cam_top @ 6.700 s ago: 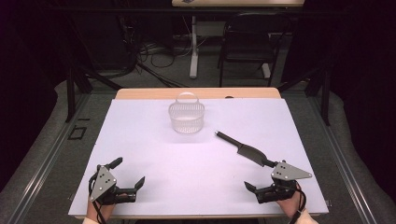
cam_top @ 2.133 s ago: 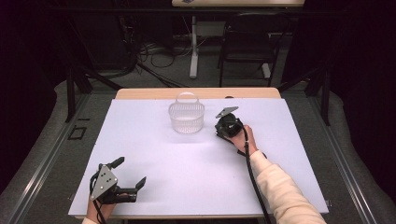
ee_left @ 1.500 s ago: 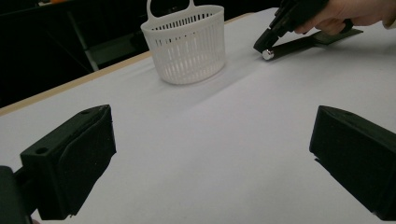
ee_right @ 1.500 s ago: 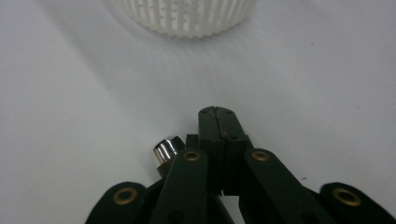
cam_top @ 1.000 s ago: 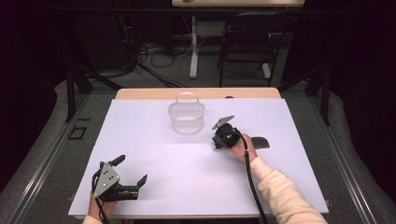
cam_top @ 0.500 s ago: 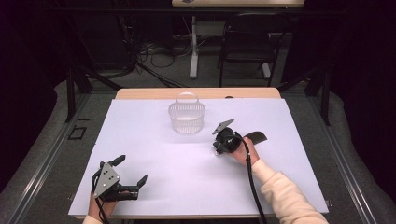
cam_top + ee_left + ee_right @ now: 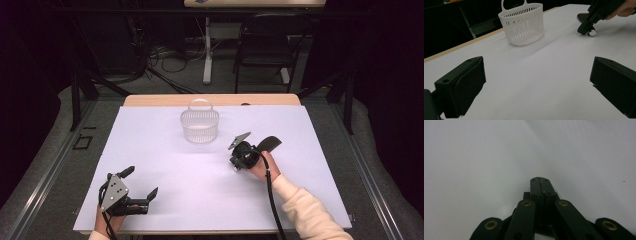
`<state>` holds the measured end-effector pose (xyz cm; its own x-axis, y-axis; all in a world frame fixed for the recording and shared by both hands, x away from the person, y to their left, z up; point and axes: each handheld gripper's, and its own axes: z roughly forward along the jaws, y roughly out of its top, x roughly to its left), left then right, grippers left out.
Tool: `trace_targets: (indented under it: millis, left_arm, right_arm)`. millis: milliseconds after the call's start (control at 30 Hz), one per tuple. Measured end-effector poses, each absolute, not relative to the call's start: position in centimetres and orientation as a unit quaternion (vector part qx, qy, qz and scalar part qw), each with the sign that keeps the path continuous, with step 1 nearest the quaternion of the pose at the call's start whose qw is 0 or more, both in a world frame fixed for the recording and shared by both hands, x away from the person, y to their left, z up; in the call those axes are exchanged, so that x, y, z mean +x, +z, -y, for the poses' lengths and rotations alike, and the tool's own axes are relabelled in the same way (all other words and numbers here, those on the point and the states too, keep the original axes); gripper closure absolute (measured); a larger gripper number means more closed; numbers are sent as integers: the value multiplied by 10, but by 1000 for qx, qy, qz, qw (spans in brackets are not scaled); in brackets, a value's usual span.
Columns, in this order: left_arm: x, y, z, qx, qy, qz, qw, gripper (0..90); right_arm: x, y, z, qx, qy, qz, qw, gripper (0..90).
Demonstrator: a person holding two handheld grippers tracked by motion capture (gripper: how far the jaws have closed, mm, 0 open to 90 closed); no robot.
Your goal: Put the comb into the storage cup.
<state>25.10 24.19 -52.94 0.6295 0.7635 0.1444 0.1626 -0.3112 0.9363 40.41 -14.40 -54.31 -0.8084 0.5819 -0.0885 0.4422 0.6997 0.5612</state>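
Observation:
My right gripper is in the middle right of the white table, tips down near the surface, shut on the thin handle of a black spatula. The spatula's blade sticks up behind the hand. In the left gripper view the right gripper is at the far right, with the spatula handle's silver end beside its tip. In its own view the right gripper has its jaws pressed together over bare table. My left gripper rests open near the front left edge with nothing between its fingers.
A white slatted basket with a loop handle stands upright at the back centre, also seen as the basket ahead of the left gripper. A wooden table edge runs behind the white cover.
Over the last second the spatula's blade has swung a little toward the far side and left as the right hand turned. The left gripper has stayed put.

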Motion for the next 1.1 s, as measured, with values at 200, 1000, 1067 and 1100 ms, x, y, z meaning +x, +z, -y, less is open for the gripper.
trace_targets:
  millis: [200, 1000, 1067, 1100]
  left_arm:
    - [251, -529, -242, 753, 300, -308, 499, 0]
    - [251, -530, -240, 755, 300, -308, 496, 0]
    - [251, -530, -240, 755, 299, -307, 496, 0]
    - [251, -530, -240, 755, 299, -307, 496, 0]
  right_arm:
    - [399, -543, 149, 282, 262, -914, 127, 900]
    - [376, -539, 174, 296, 240, -916, 125, 900]
    - [375, -539, 177, 295, 241, -916, 127, 900]
    - [375, -538, 178, 295, 239, -916, 127, 900]
